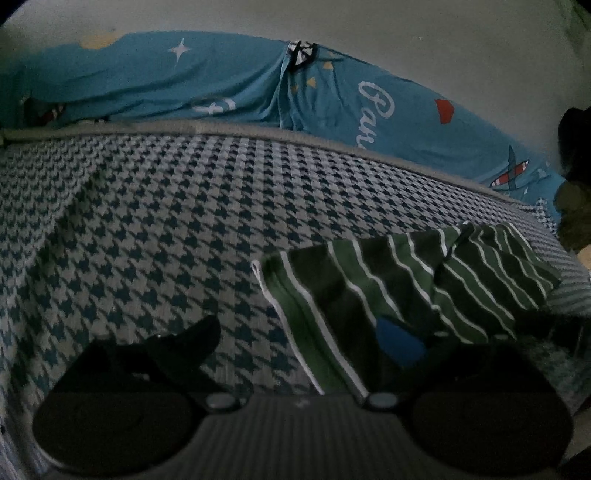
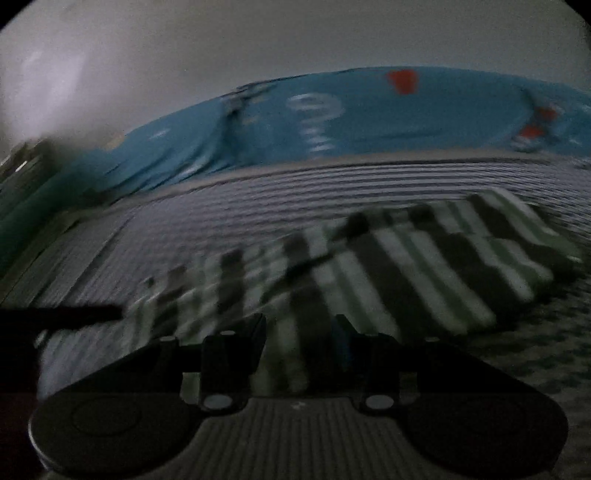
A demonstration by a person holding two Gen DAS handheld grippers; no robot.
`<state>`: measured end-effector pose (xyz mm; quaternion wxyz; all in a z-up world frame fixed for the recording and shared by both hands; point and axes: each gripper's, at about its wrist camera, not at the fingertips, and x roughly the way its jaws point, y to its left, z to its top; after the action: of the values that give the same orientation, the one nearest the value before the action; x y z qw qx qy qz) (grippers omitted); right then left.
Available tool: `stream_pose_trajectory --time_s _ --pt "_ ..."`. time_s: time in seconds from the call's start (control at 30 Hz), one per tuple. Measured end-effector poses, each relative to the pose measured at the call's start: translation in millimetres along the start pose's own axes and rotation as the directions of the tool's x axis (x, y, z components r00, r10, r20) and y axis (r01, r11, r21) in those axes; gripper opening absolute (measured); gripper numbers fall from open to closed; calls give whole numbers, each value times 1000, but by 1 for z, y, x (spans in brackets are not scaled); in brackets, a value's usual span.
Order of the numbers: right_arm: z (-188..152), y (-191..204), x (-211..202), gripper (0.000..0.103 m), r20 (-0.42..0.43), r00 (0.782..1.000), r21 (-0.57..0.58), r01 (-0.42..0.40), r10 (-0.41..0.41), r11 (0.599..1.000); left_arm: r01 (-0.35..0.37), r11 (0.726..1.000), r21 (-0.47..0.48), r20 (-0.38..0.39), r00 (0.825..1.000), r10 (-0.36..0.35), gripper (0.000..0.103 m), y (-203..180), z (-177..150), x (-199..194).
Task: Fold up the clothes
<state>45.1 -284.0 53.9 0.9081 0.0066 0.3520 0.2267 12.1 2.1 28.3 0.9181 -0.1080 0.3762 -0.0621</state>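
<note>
A green garment with thin white stripes (image 1: 406, 280) lies rumpled on the houndstooth bed cover (image 1: 166, 229), at the right in the left wrist view. My left gripper (image 1: 295, 343) stands wide open low over the cover. The garment's white-edged hem runs down between its fingers, and the blue-padded right finger (image 1: 399, 343) rests over the cloth. The right wrist view is motion-blurred. There the striped garment (image 2: 424, 266) spreads ahead, and my right gripper (image 2: 295, 347) hangs over its near part with its jaws partly apart. Striped cloth shows through the gap, with no grip visible.
A blue printed sheet (image 1: 229, 85) is bunched along the far edge of the bed against a pale wall (image 1: 406, 29). Dark items (image 1: 576, 177) sit at the far right. A dark bar (image 2: 62, 317) pokes in from the left of the right wrist view.
</note>
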Motion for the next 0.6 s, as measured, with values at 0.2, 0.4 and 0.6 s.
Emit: stream_pose_trajectory --time_s 0.2,0.4,0.6 --pt "-27 63 6 40 -58 988 -199 -152 143 968 14 1000 -20 -22 1000 -14 95 3 -3 -2" --pt "-52 96 6 40 -91 978 -334 -208 188 919 12 1000 -23 -30 999 -12 96 5 -5 -5" --pt "-61 104 9 40 -98 979 -418 -204 180 885 16 999 -33 -40 999 -17 96 6 -4 -5"
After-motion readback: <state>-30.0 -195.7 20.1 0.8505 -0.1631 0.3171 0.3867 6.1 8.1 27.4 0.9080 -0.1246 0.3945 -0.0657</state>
